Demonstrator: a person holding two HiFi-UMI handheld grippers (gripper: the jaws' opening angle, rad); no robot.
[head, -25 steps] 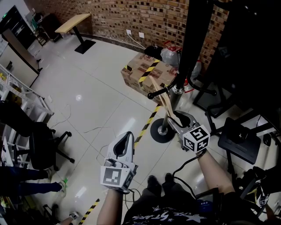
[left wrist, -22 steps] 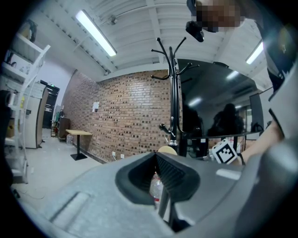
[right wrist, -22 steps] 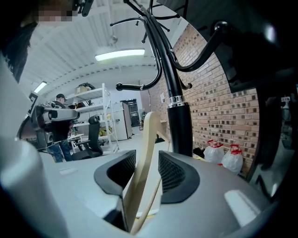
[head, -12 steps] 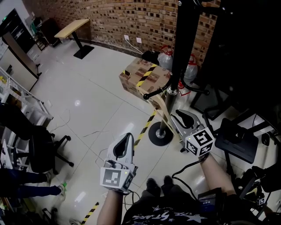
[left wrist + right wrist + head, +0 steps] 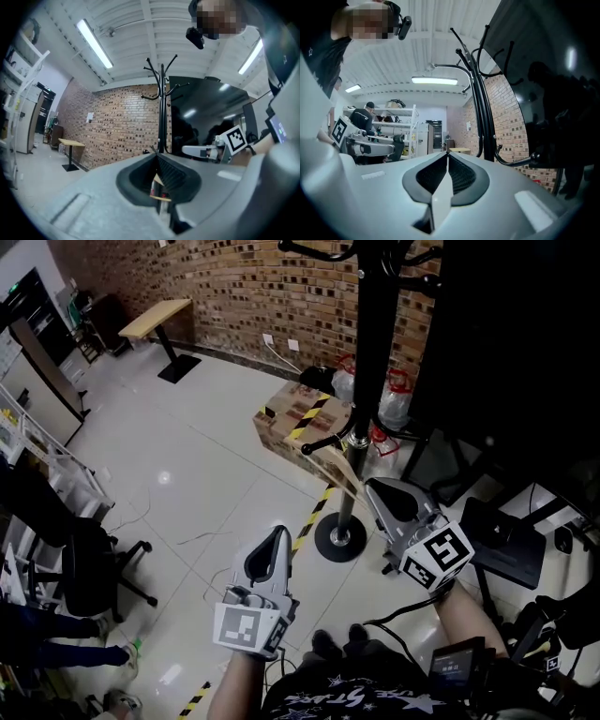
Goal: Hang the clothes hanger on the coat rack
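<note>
Right gripper (image 5: 373, 491) jaws, just now closing, are clamping the wooden clothes hanger (image 5: 336, 463) against the coat rack (image 5: 364, 362) pole, low down. Left gripper (image 5: 279, 532) is hovering short of the rack's base, jaws together, empty. No writing is showing legibly.

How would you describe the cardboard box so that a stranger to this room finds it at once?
Find the brick wall, then the black coat rack in front of it. On the floor just left of the rack, in the head view, sits the box. It alone is brown cardboard crossed by black-and-yellow tape; the bags beside it are plastic with red ties.
</note>
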